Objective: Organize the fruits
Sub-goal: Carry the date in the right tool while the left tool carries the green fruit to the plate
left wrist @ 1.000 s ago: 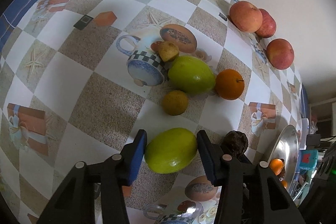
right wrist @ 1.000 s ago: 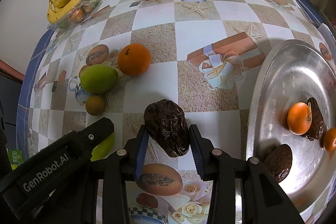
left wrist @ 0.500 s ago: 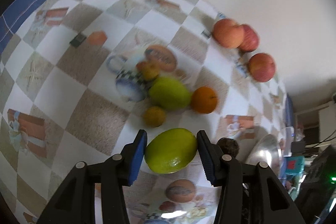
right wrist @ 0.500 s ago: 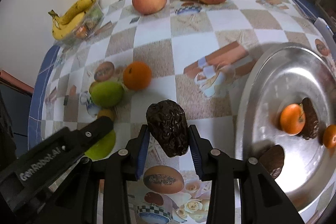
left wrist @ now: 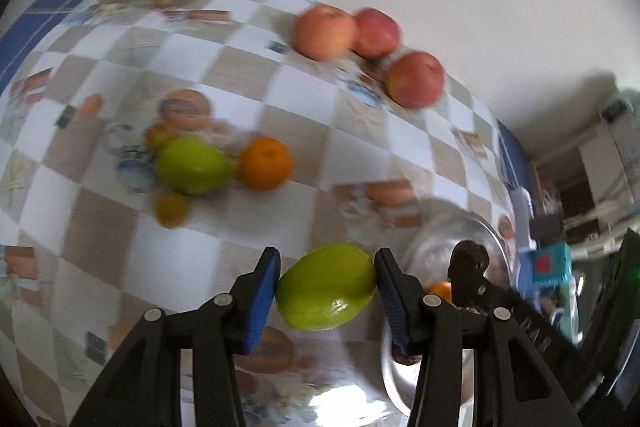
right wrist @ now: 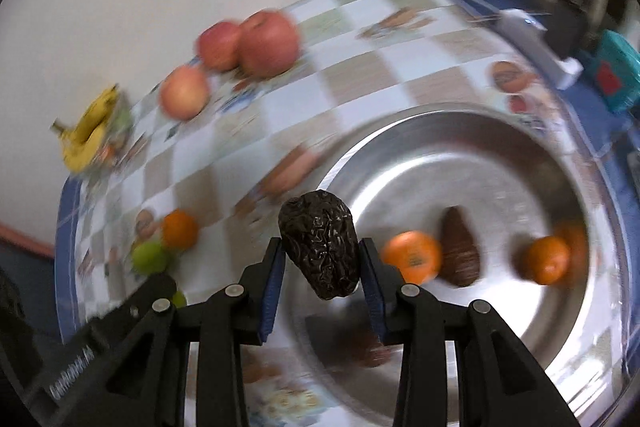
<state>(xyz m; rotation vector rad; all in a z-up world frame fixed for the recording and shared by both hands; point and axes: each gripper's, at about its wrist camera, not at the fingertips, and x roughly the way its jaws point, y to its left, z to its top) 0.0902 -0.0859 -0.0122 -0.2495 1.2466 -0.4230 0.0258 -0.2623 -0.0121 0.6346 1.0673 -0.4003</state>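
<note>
Though blurred, tray [right wrist: 600,155] fruit [right wrist: 412,257] edges smear.

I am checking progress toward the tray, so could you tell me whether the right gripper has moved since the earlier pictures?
Yes. The right gripper, shut on the wrinkled dark brown fruit, has moved from over the checkered tablecloth to the round silver metal tray's rim.

Black gripper [left wrist: 326,291], blue pads (silver screws)
</note>
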